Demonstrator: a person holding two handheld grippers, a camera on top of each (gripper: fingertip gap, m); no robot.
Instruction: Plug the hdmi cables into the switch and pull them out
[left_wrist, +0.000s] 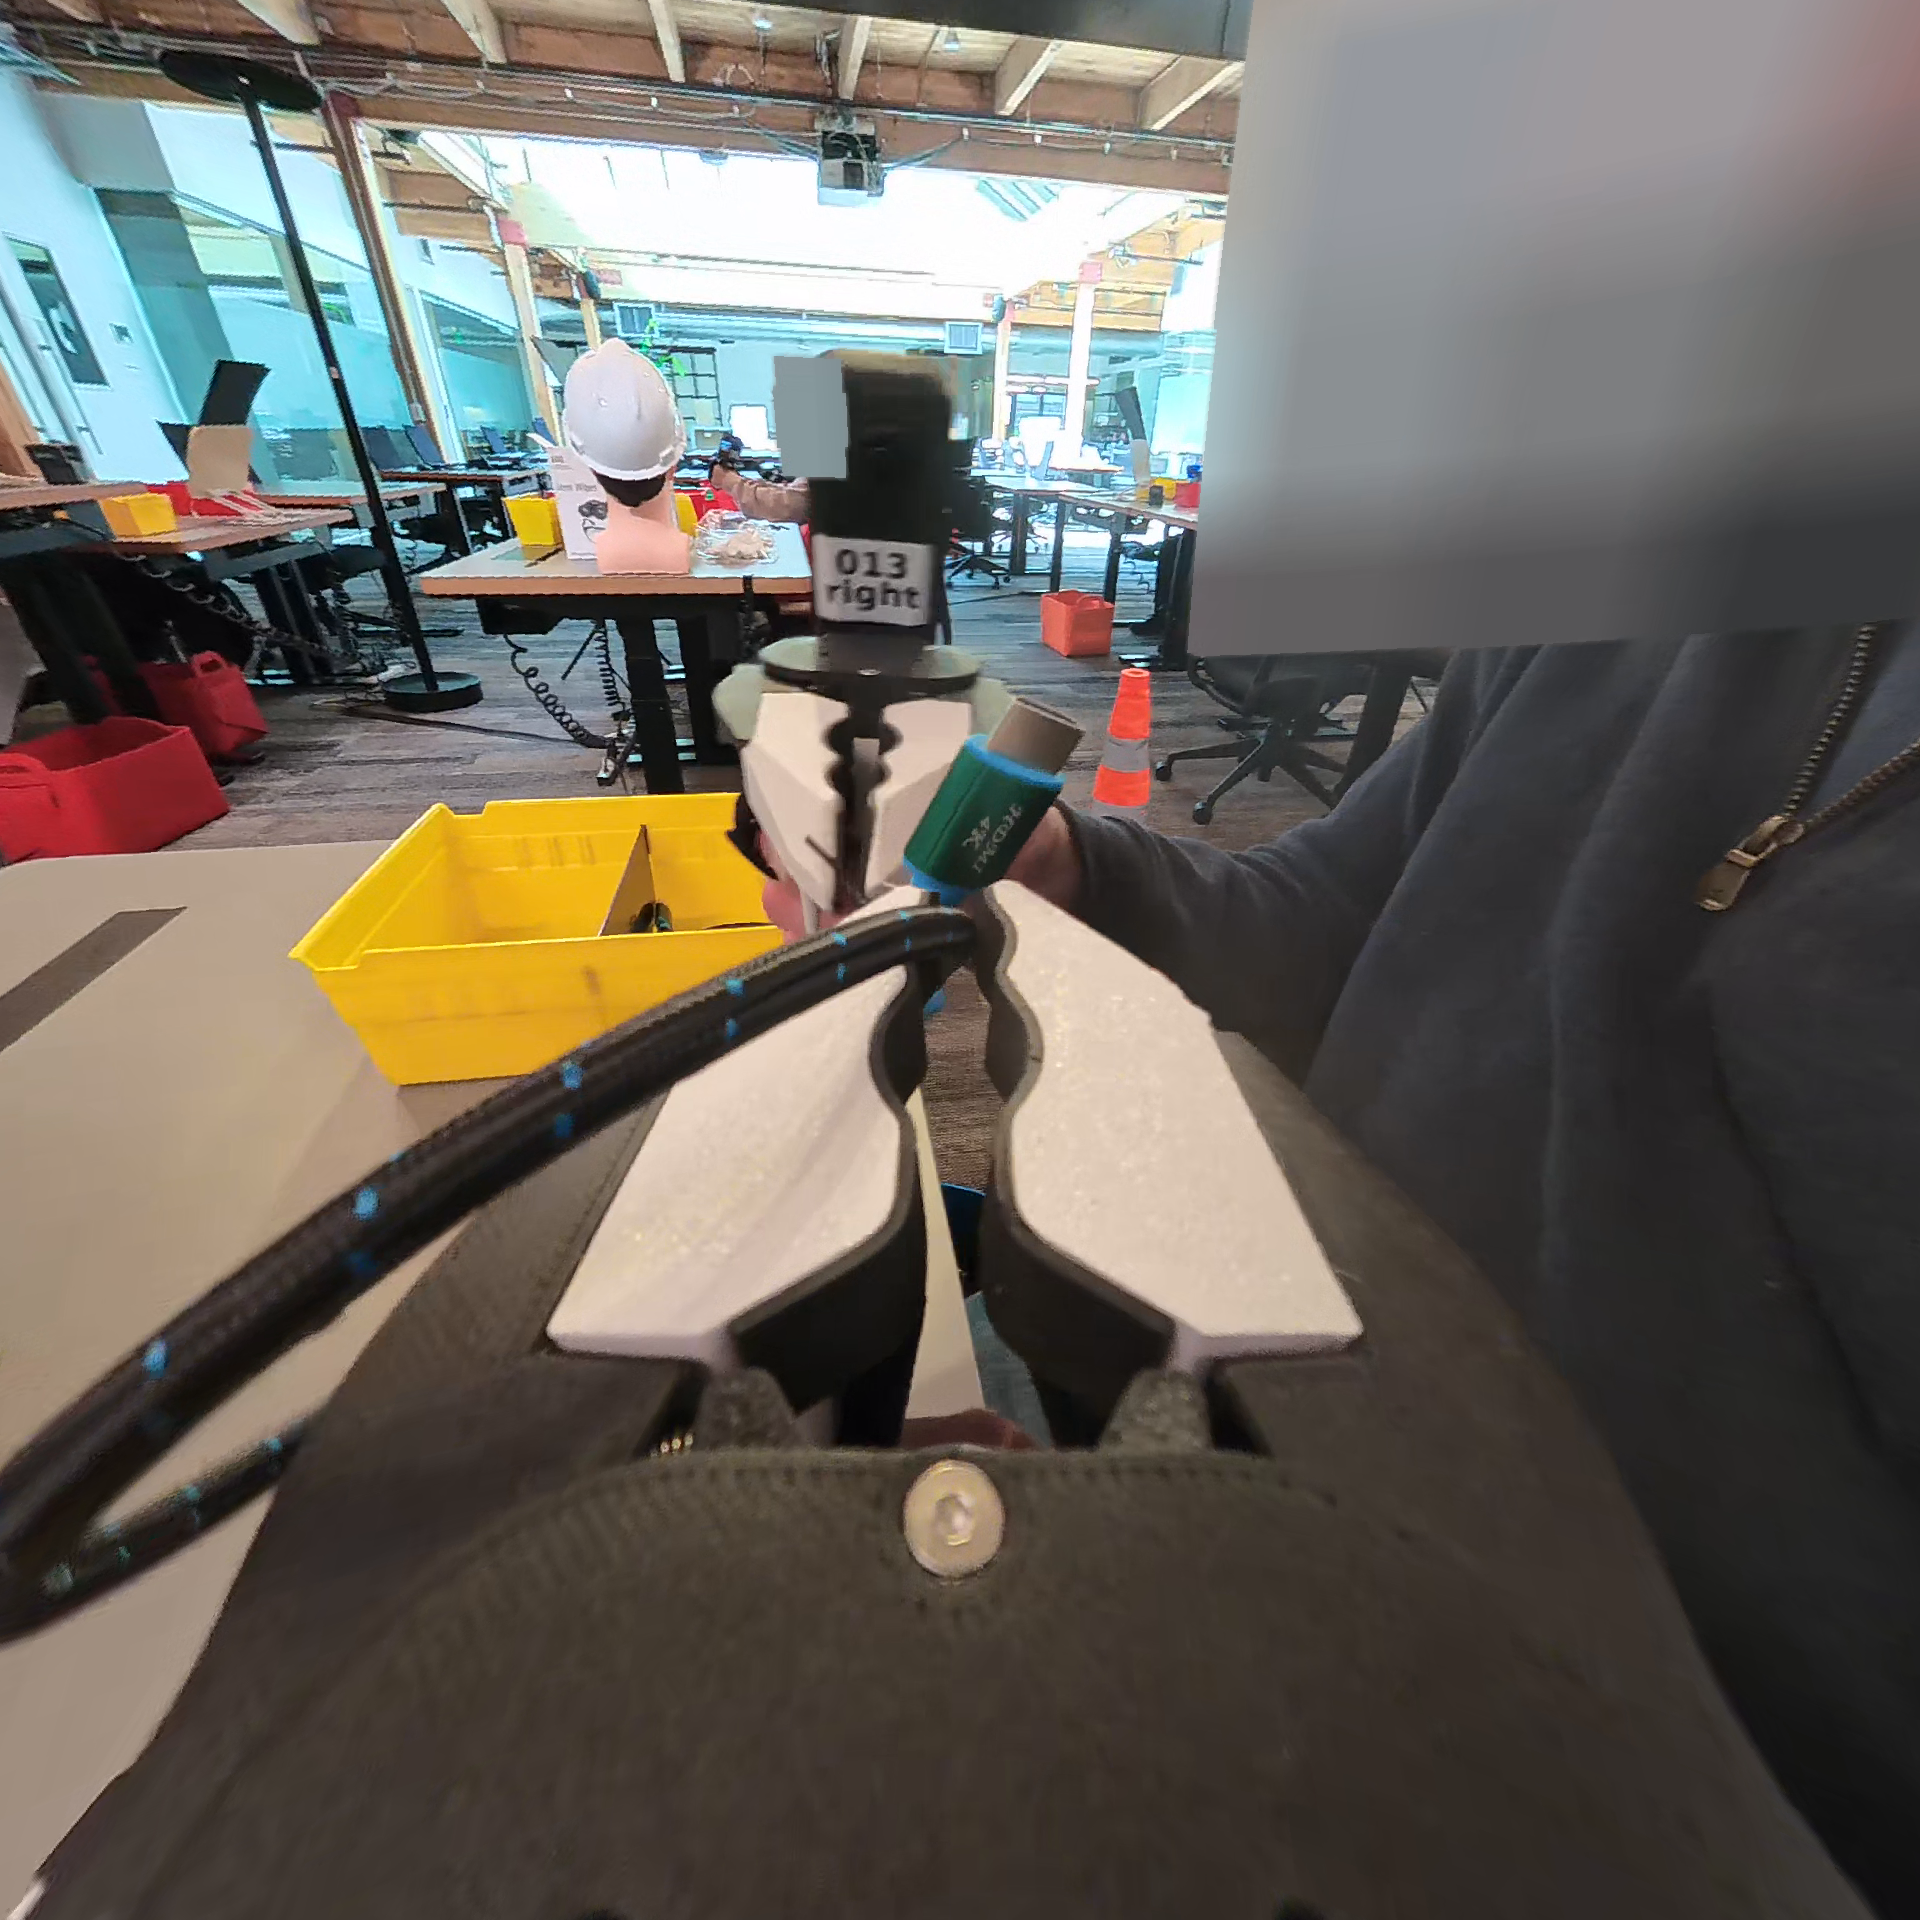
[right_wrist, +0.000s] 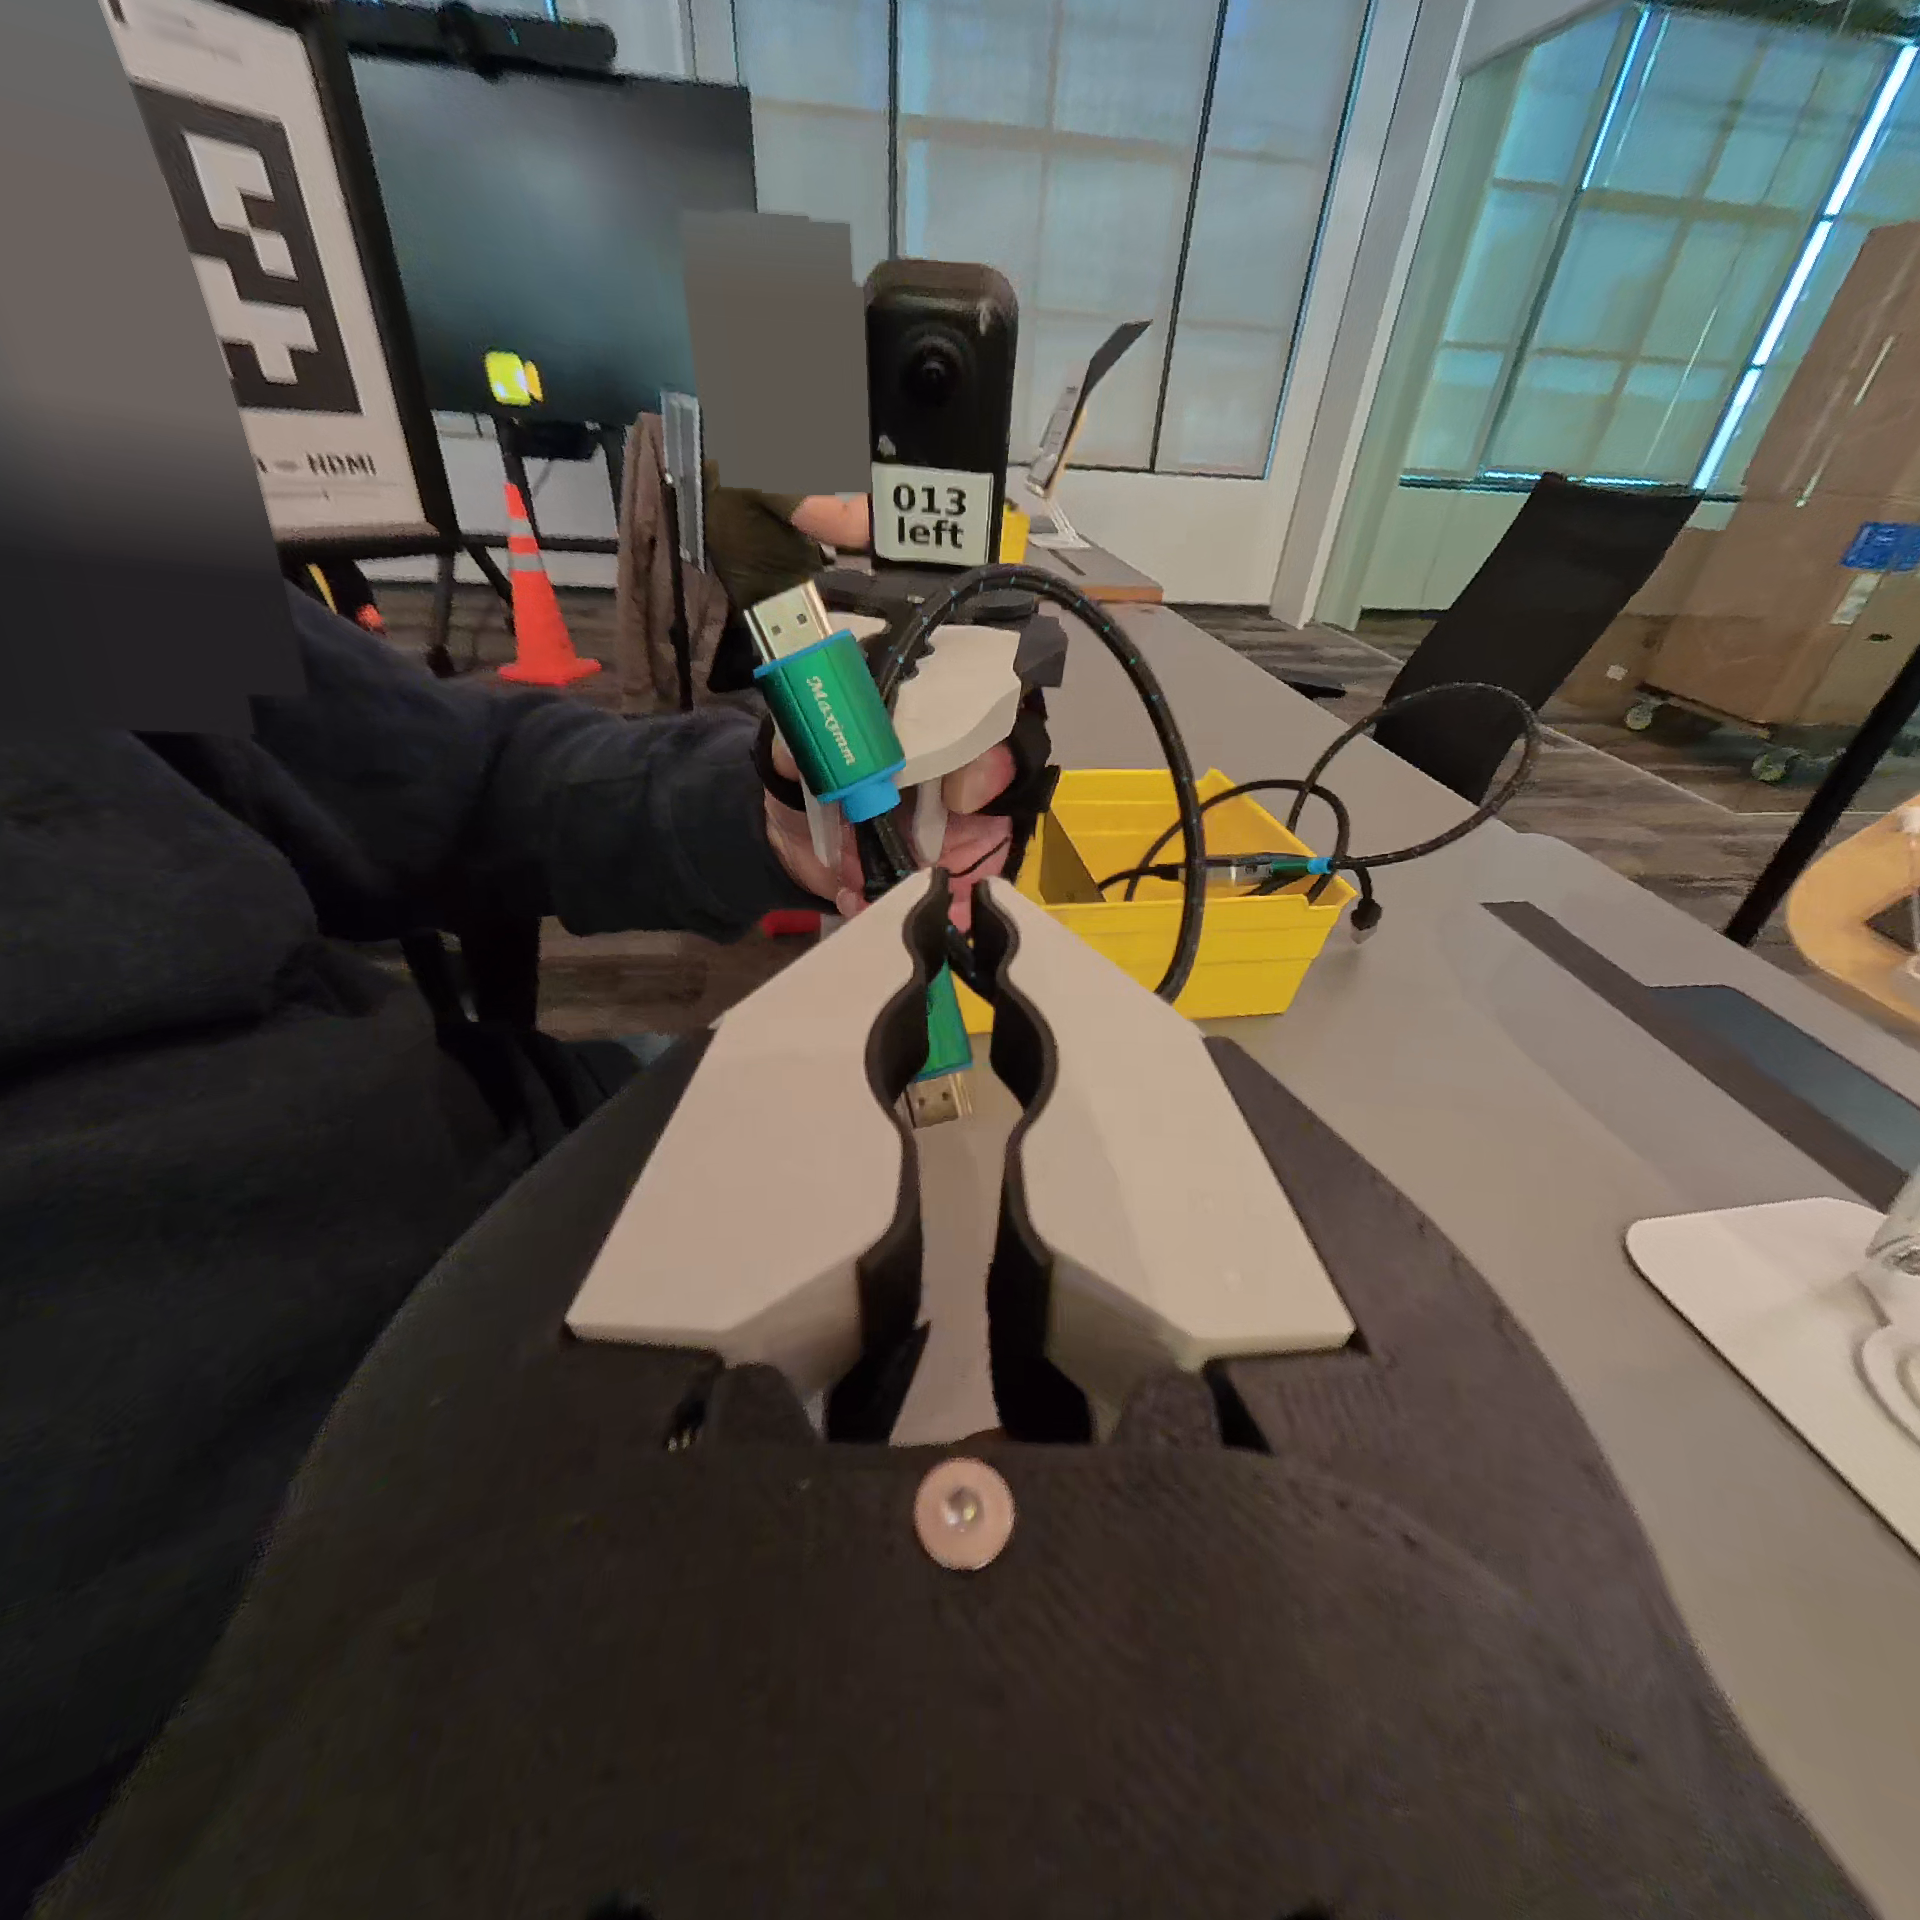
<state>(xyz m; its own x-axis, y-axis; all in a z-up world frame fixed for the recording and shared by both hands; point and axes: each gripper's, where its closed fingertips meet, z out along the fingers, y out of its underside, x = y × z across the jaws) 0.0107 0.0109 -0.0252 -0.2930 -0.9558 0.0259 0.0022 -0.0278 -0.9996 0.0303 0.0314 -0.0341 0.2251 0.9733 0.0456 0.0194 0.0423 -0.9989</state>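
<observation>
The left gripper (left_wrist: 961, 940) is pinched on a black braided HDMI cable (left_wrist: 499, 1132) just behind its green plug (left_wrist: 982, 821), which points upward; the right gripper (right_wrist: 961, 904) is closed on a second cable, its green connector (right_wrist: 943, 1049) hanging beneath the fingers; a yellow bin (right_wrist: 1226, 940) on the grey table (right_wrist: 1455, 1091) holds more cable.

An open-plan office turned lab. Rows of desks (left_wrist: 613, 582) and office chairs (left_wrist: 1278, 717) stand under exposed timber ceiling beams (left_wrist: 665, 42). Traffic cones (right_wrist: 535, 613), a monitor (right_wrist: 551, 239) and yellow parts bins (left_wrist: 540, 925) sit around.
</observation>
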